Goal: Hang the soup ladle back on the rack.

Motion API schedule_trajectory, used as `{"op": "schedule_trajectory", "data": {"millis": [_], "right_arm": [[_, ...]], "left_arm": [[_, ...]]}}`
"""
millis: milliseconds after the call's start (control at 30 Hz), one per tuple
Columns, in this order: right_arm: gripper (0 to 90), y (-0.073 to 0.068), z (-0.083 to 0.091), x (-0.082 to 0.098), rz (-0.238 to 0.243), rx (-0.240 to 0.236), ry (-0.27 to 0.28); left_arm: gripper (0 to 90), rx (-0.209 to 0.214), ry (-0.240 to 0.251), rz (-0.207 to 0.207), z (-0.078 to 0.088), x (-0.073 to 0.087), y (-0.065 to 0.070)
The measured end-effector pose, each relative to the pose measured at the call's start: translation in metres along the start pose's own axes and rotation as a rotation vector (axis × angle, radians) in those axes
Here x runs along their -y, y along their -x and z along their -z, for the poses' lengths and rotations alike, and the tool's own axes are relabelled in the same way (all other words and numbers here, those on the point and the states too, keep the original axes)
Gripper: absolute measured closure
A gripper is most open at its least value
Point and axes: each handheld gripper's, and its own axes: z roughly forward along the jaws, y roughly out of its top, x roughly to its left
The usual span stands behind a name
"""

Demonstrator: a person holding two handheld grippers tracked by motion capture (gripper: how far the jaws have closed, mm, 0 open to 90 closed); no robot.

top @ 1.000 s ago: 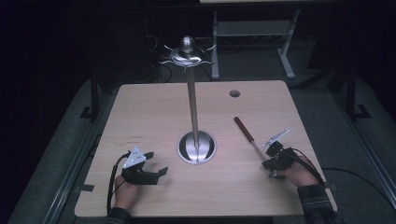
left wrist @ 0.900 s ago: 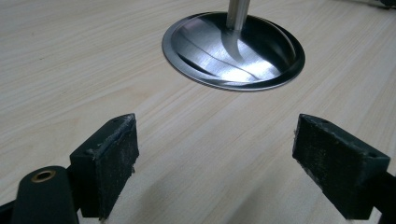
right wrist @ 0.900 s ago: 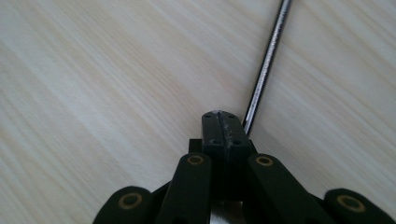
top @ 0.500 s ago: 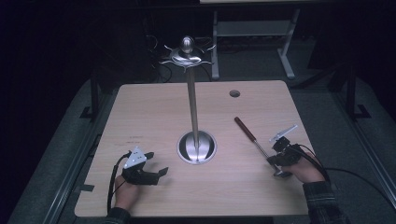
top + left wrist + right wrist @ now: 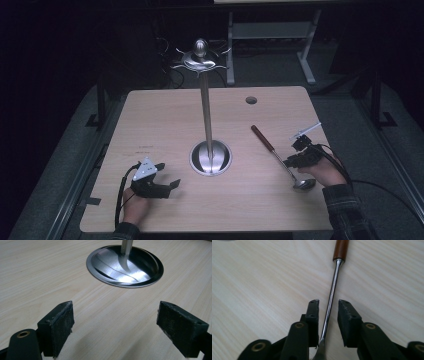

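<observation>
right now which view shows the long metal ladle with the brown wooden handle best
The high view: the whole long metal ladle with the brown wooden handle lies on the table. The right gripper view shows its shaft between the jaws of the right gripper, apart from both.

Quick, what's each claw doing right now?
Left claw: open, nothing in it, resting on the table.
Right claw: has just been opening; the ladle stem lies between its jaws, with a gap on each side.
</observation>
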Motion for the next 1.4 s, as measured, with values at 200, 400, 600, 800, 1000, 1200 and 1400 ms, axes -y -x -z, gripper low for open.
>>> {"op": "schedule_trajectory", "data": {"millis": [200,400,600,800,1000,1200,1400], "right_arm": [[66.0,0.004,-0.001,-0.014,-0.019,0.007,-0.016],[64.1,0.005,-0.008,-0.031,-0.039,0.016,-0.045],[62.5,0.007,-0.020,-0.049,-0.049,0.020,-0.087],[62.3,0.010,-0.032,-0.065,-0.056,0.027,-0.110],[62.9,0.013,-0.044,-0.080,-0.053,0.030,-0.136],[64.6,0.014,-0.057,-0.090,-0.059,0.012,-0.149],[68.4,0.013,-0.070,-0.091,-0.053,0.036,-0.199]], "left_arm": [[14.2,0.001,0.000,-0.003,0.000,0.000,0.000],[14.2,0.004,-0.010,-0.007,0.001,0.000,0.000],[14.2,0.006,-0.007,-0.009,0.001,0.000,0.000],[14.2,0.007,-0.005,-0.011,0.000,0.000,0.000],[14.2,0.009,-0.006,-0.006,0.000,0.000,0.000],[14.2,0.009,-0.006,-0.007,0.000,0.000,0.001],[14.2,0.009,-0.007,-0.006,0.000,0.000,0.001]]}}
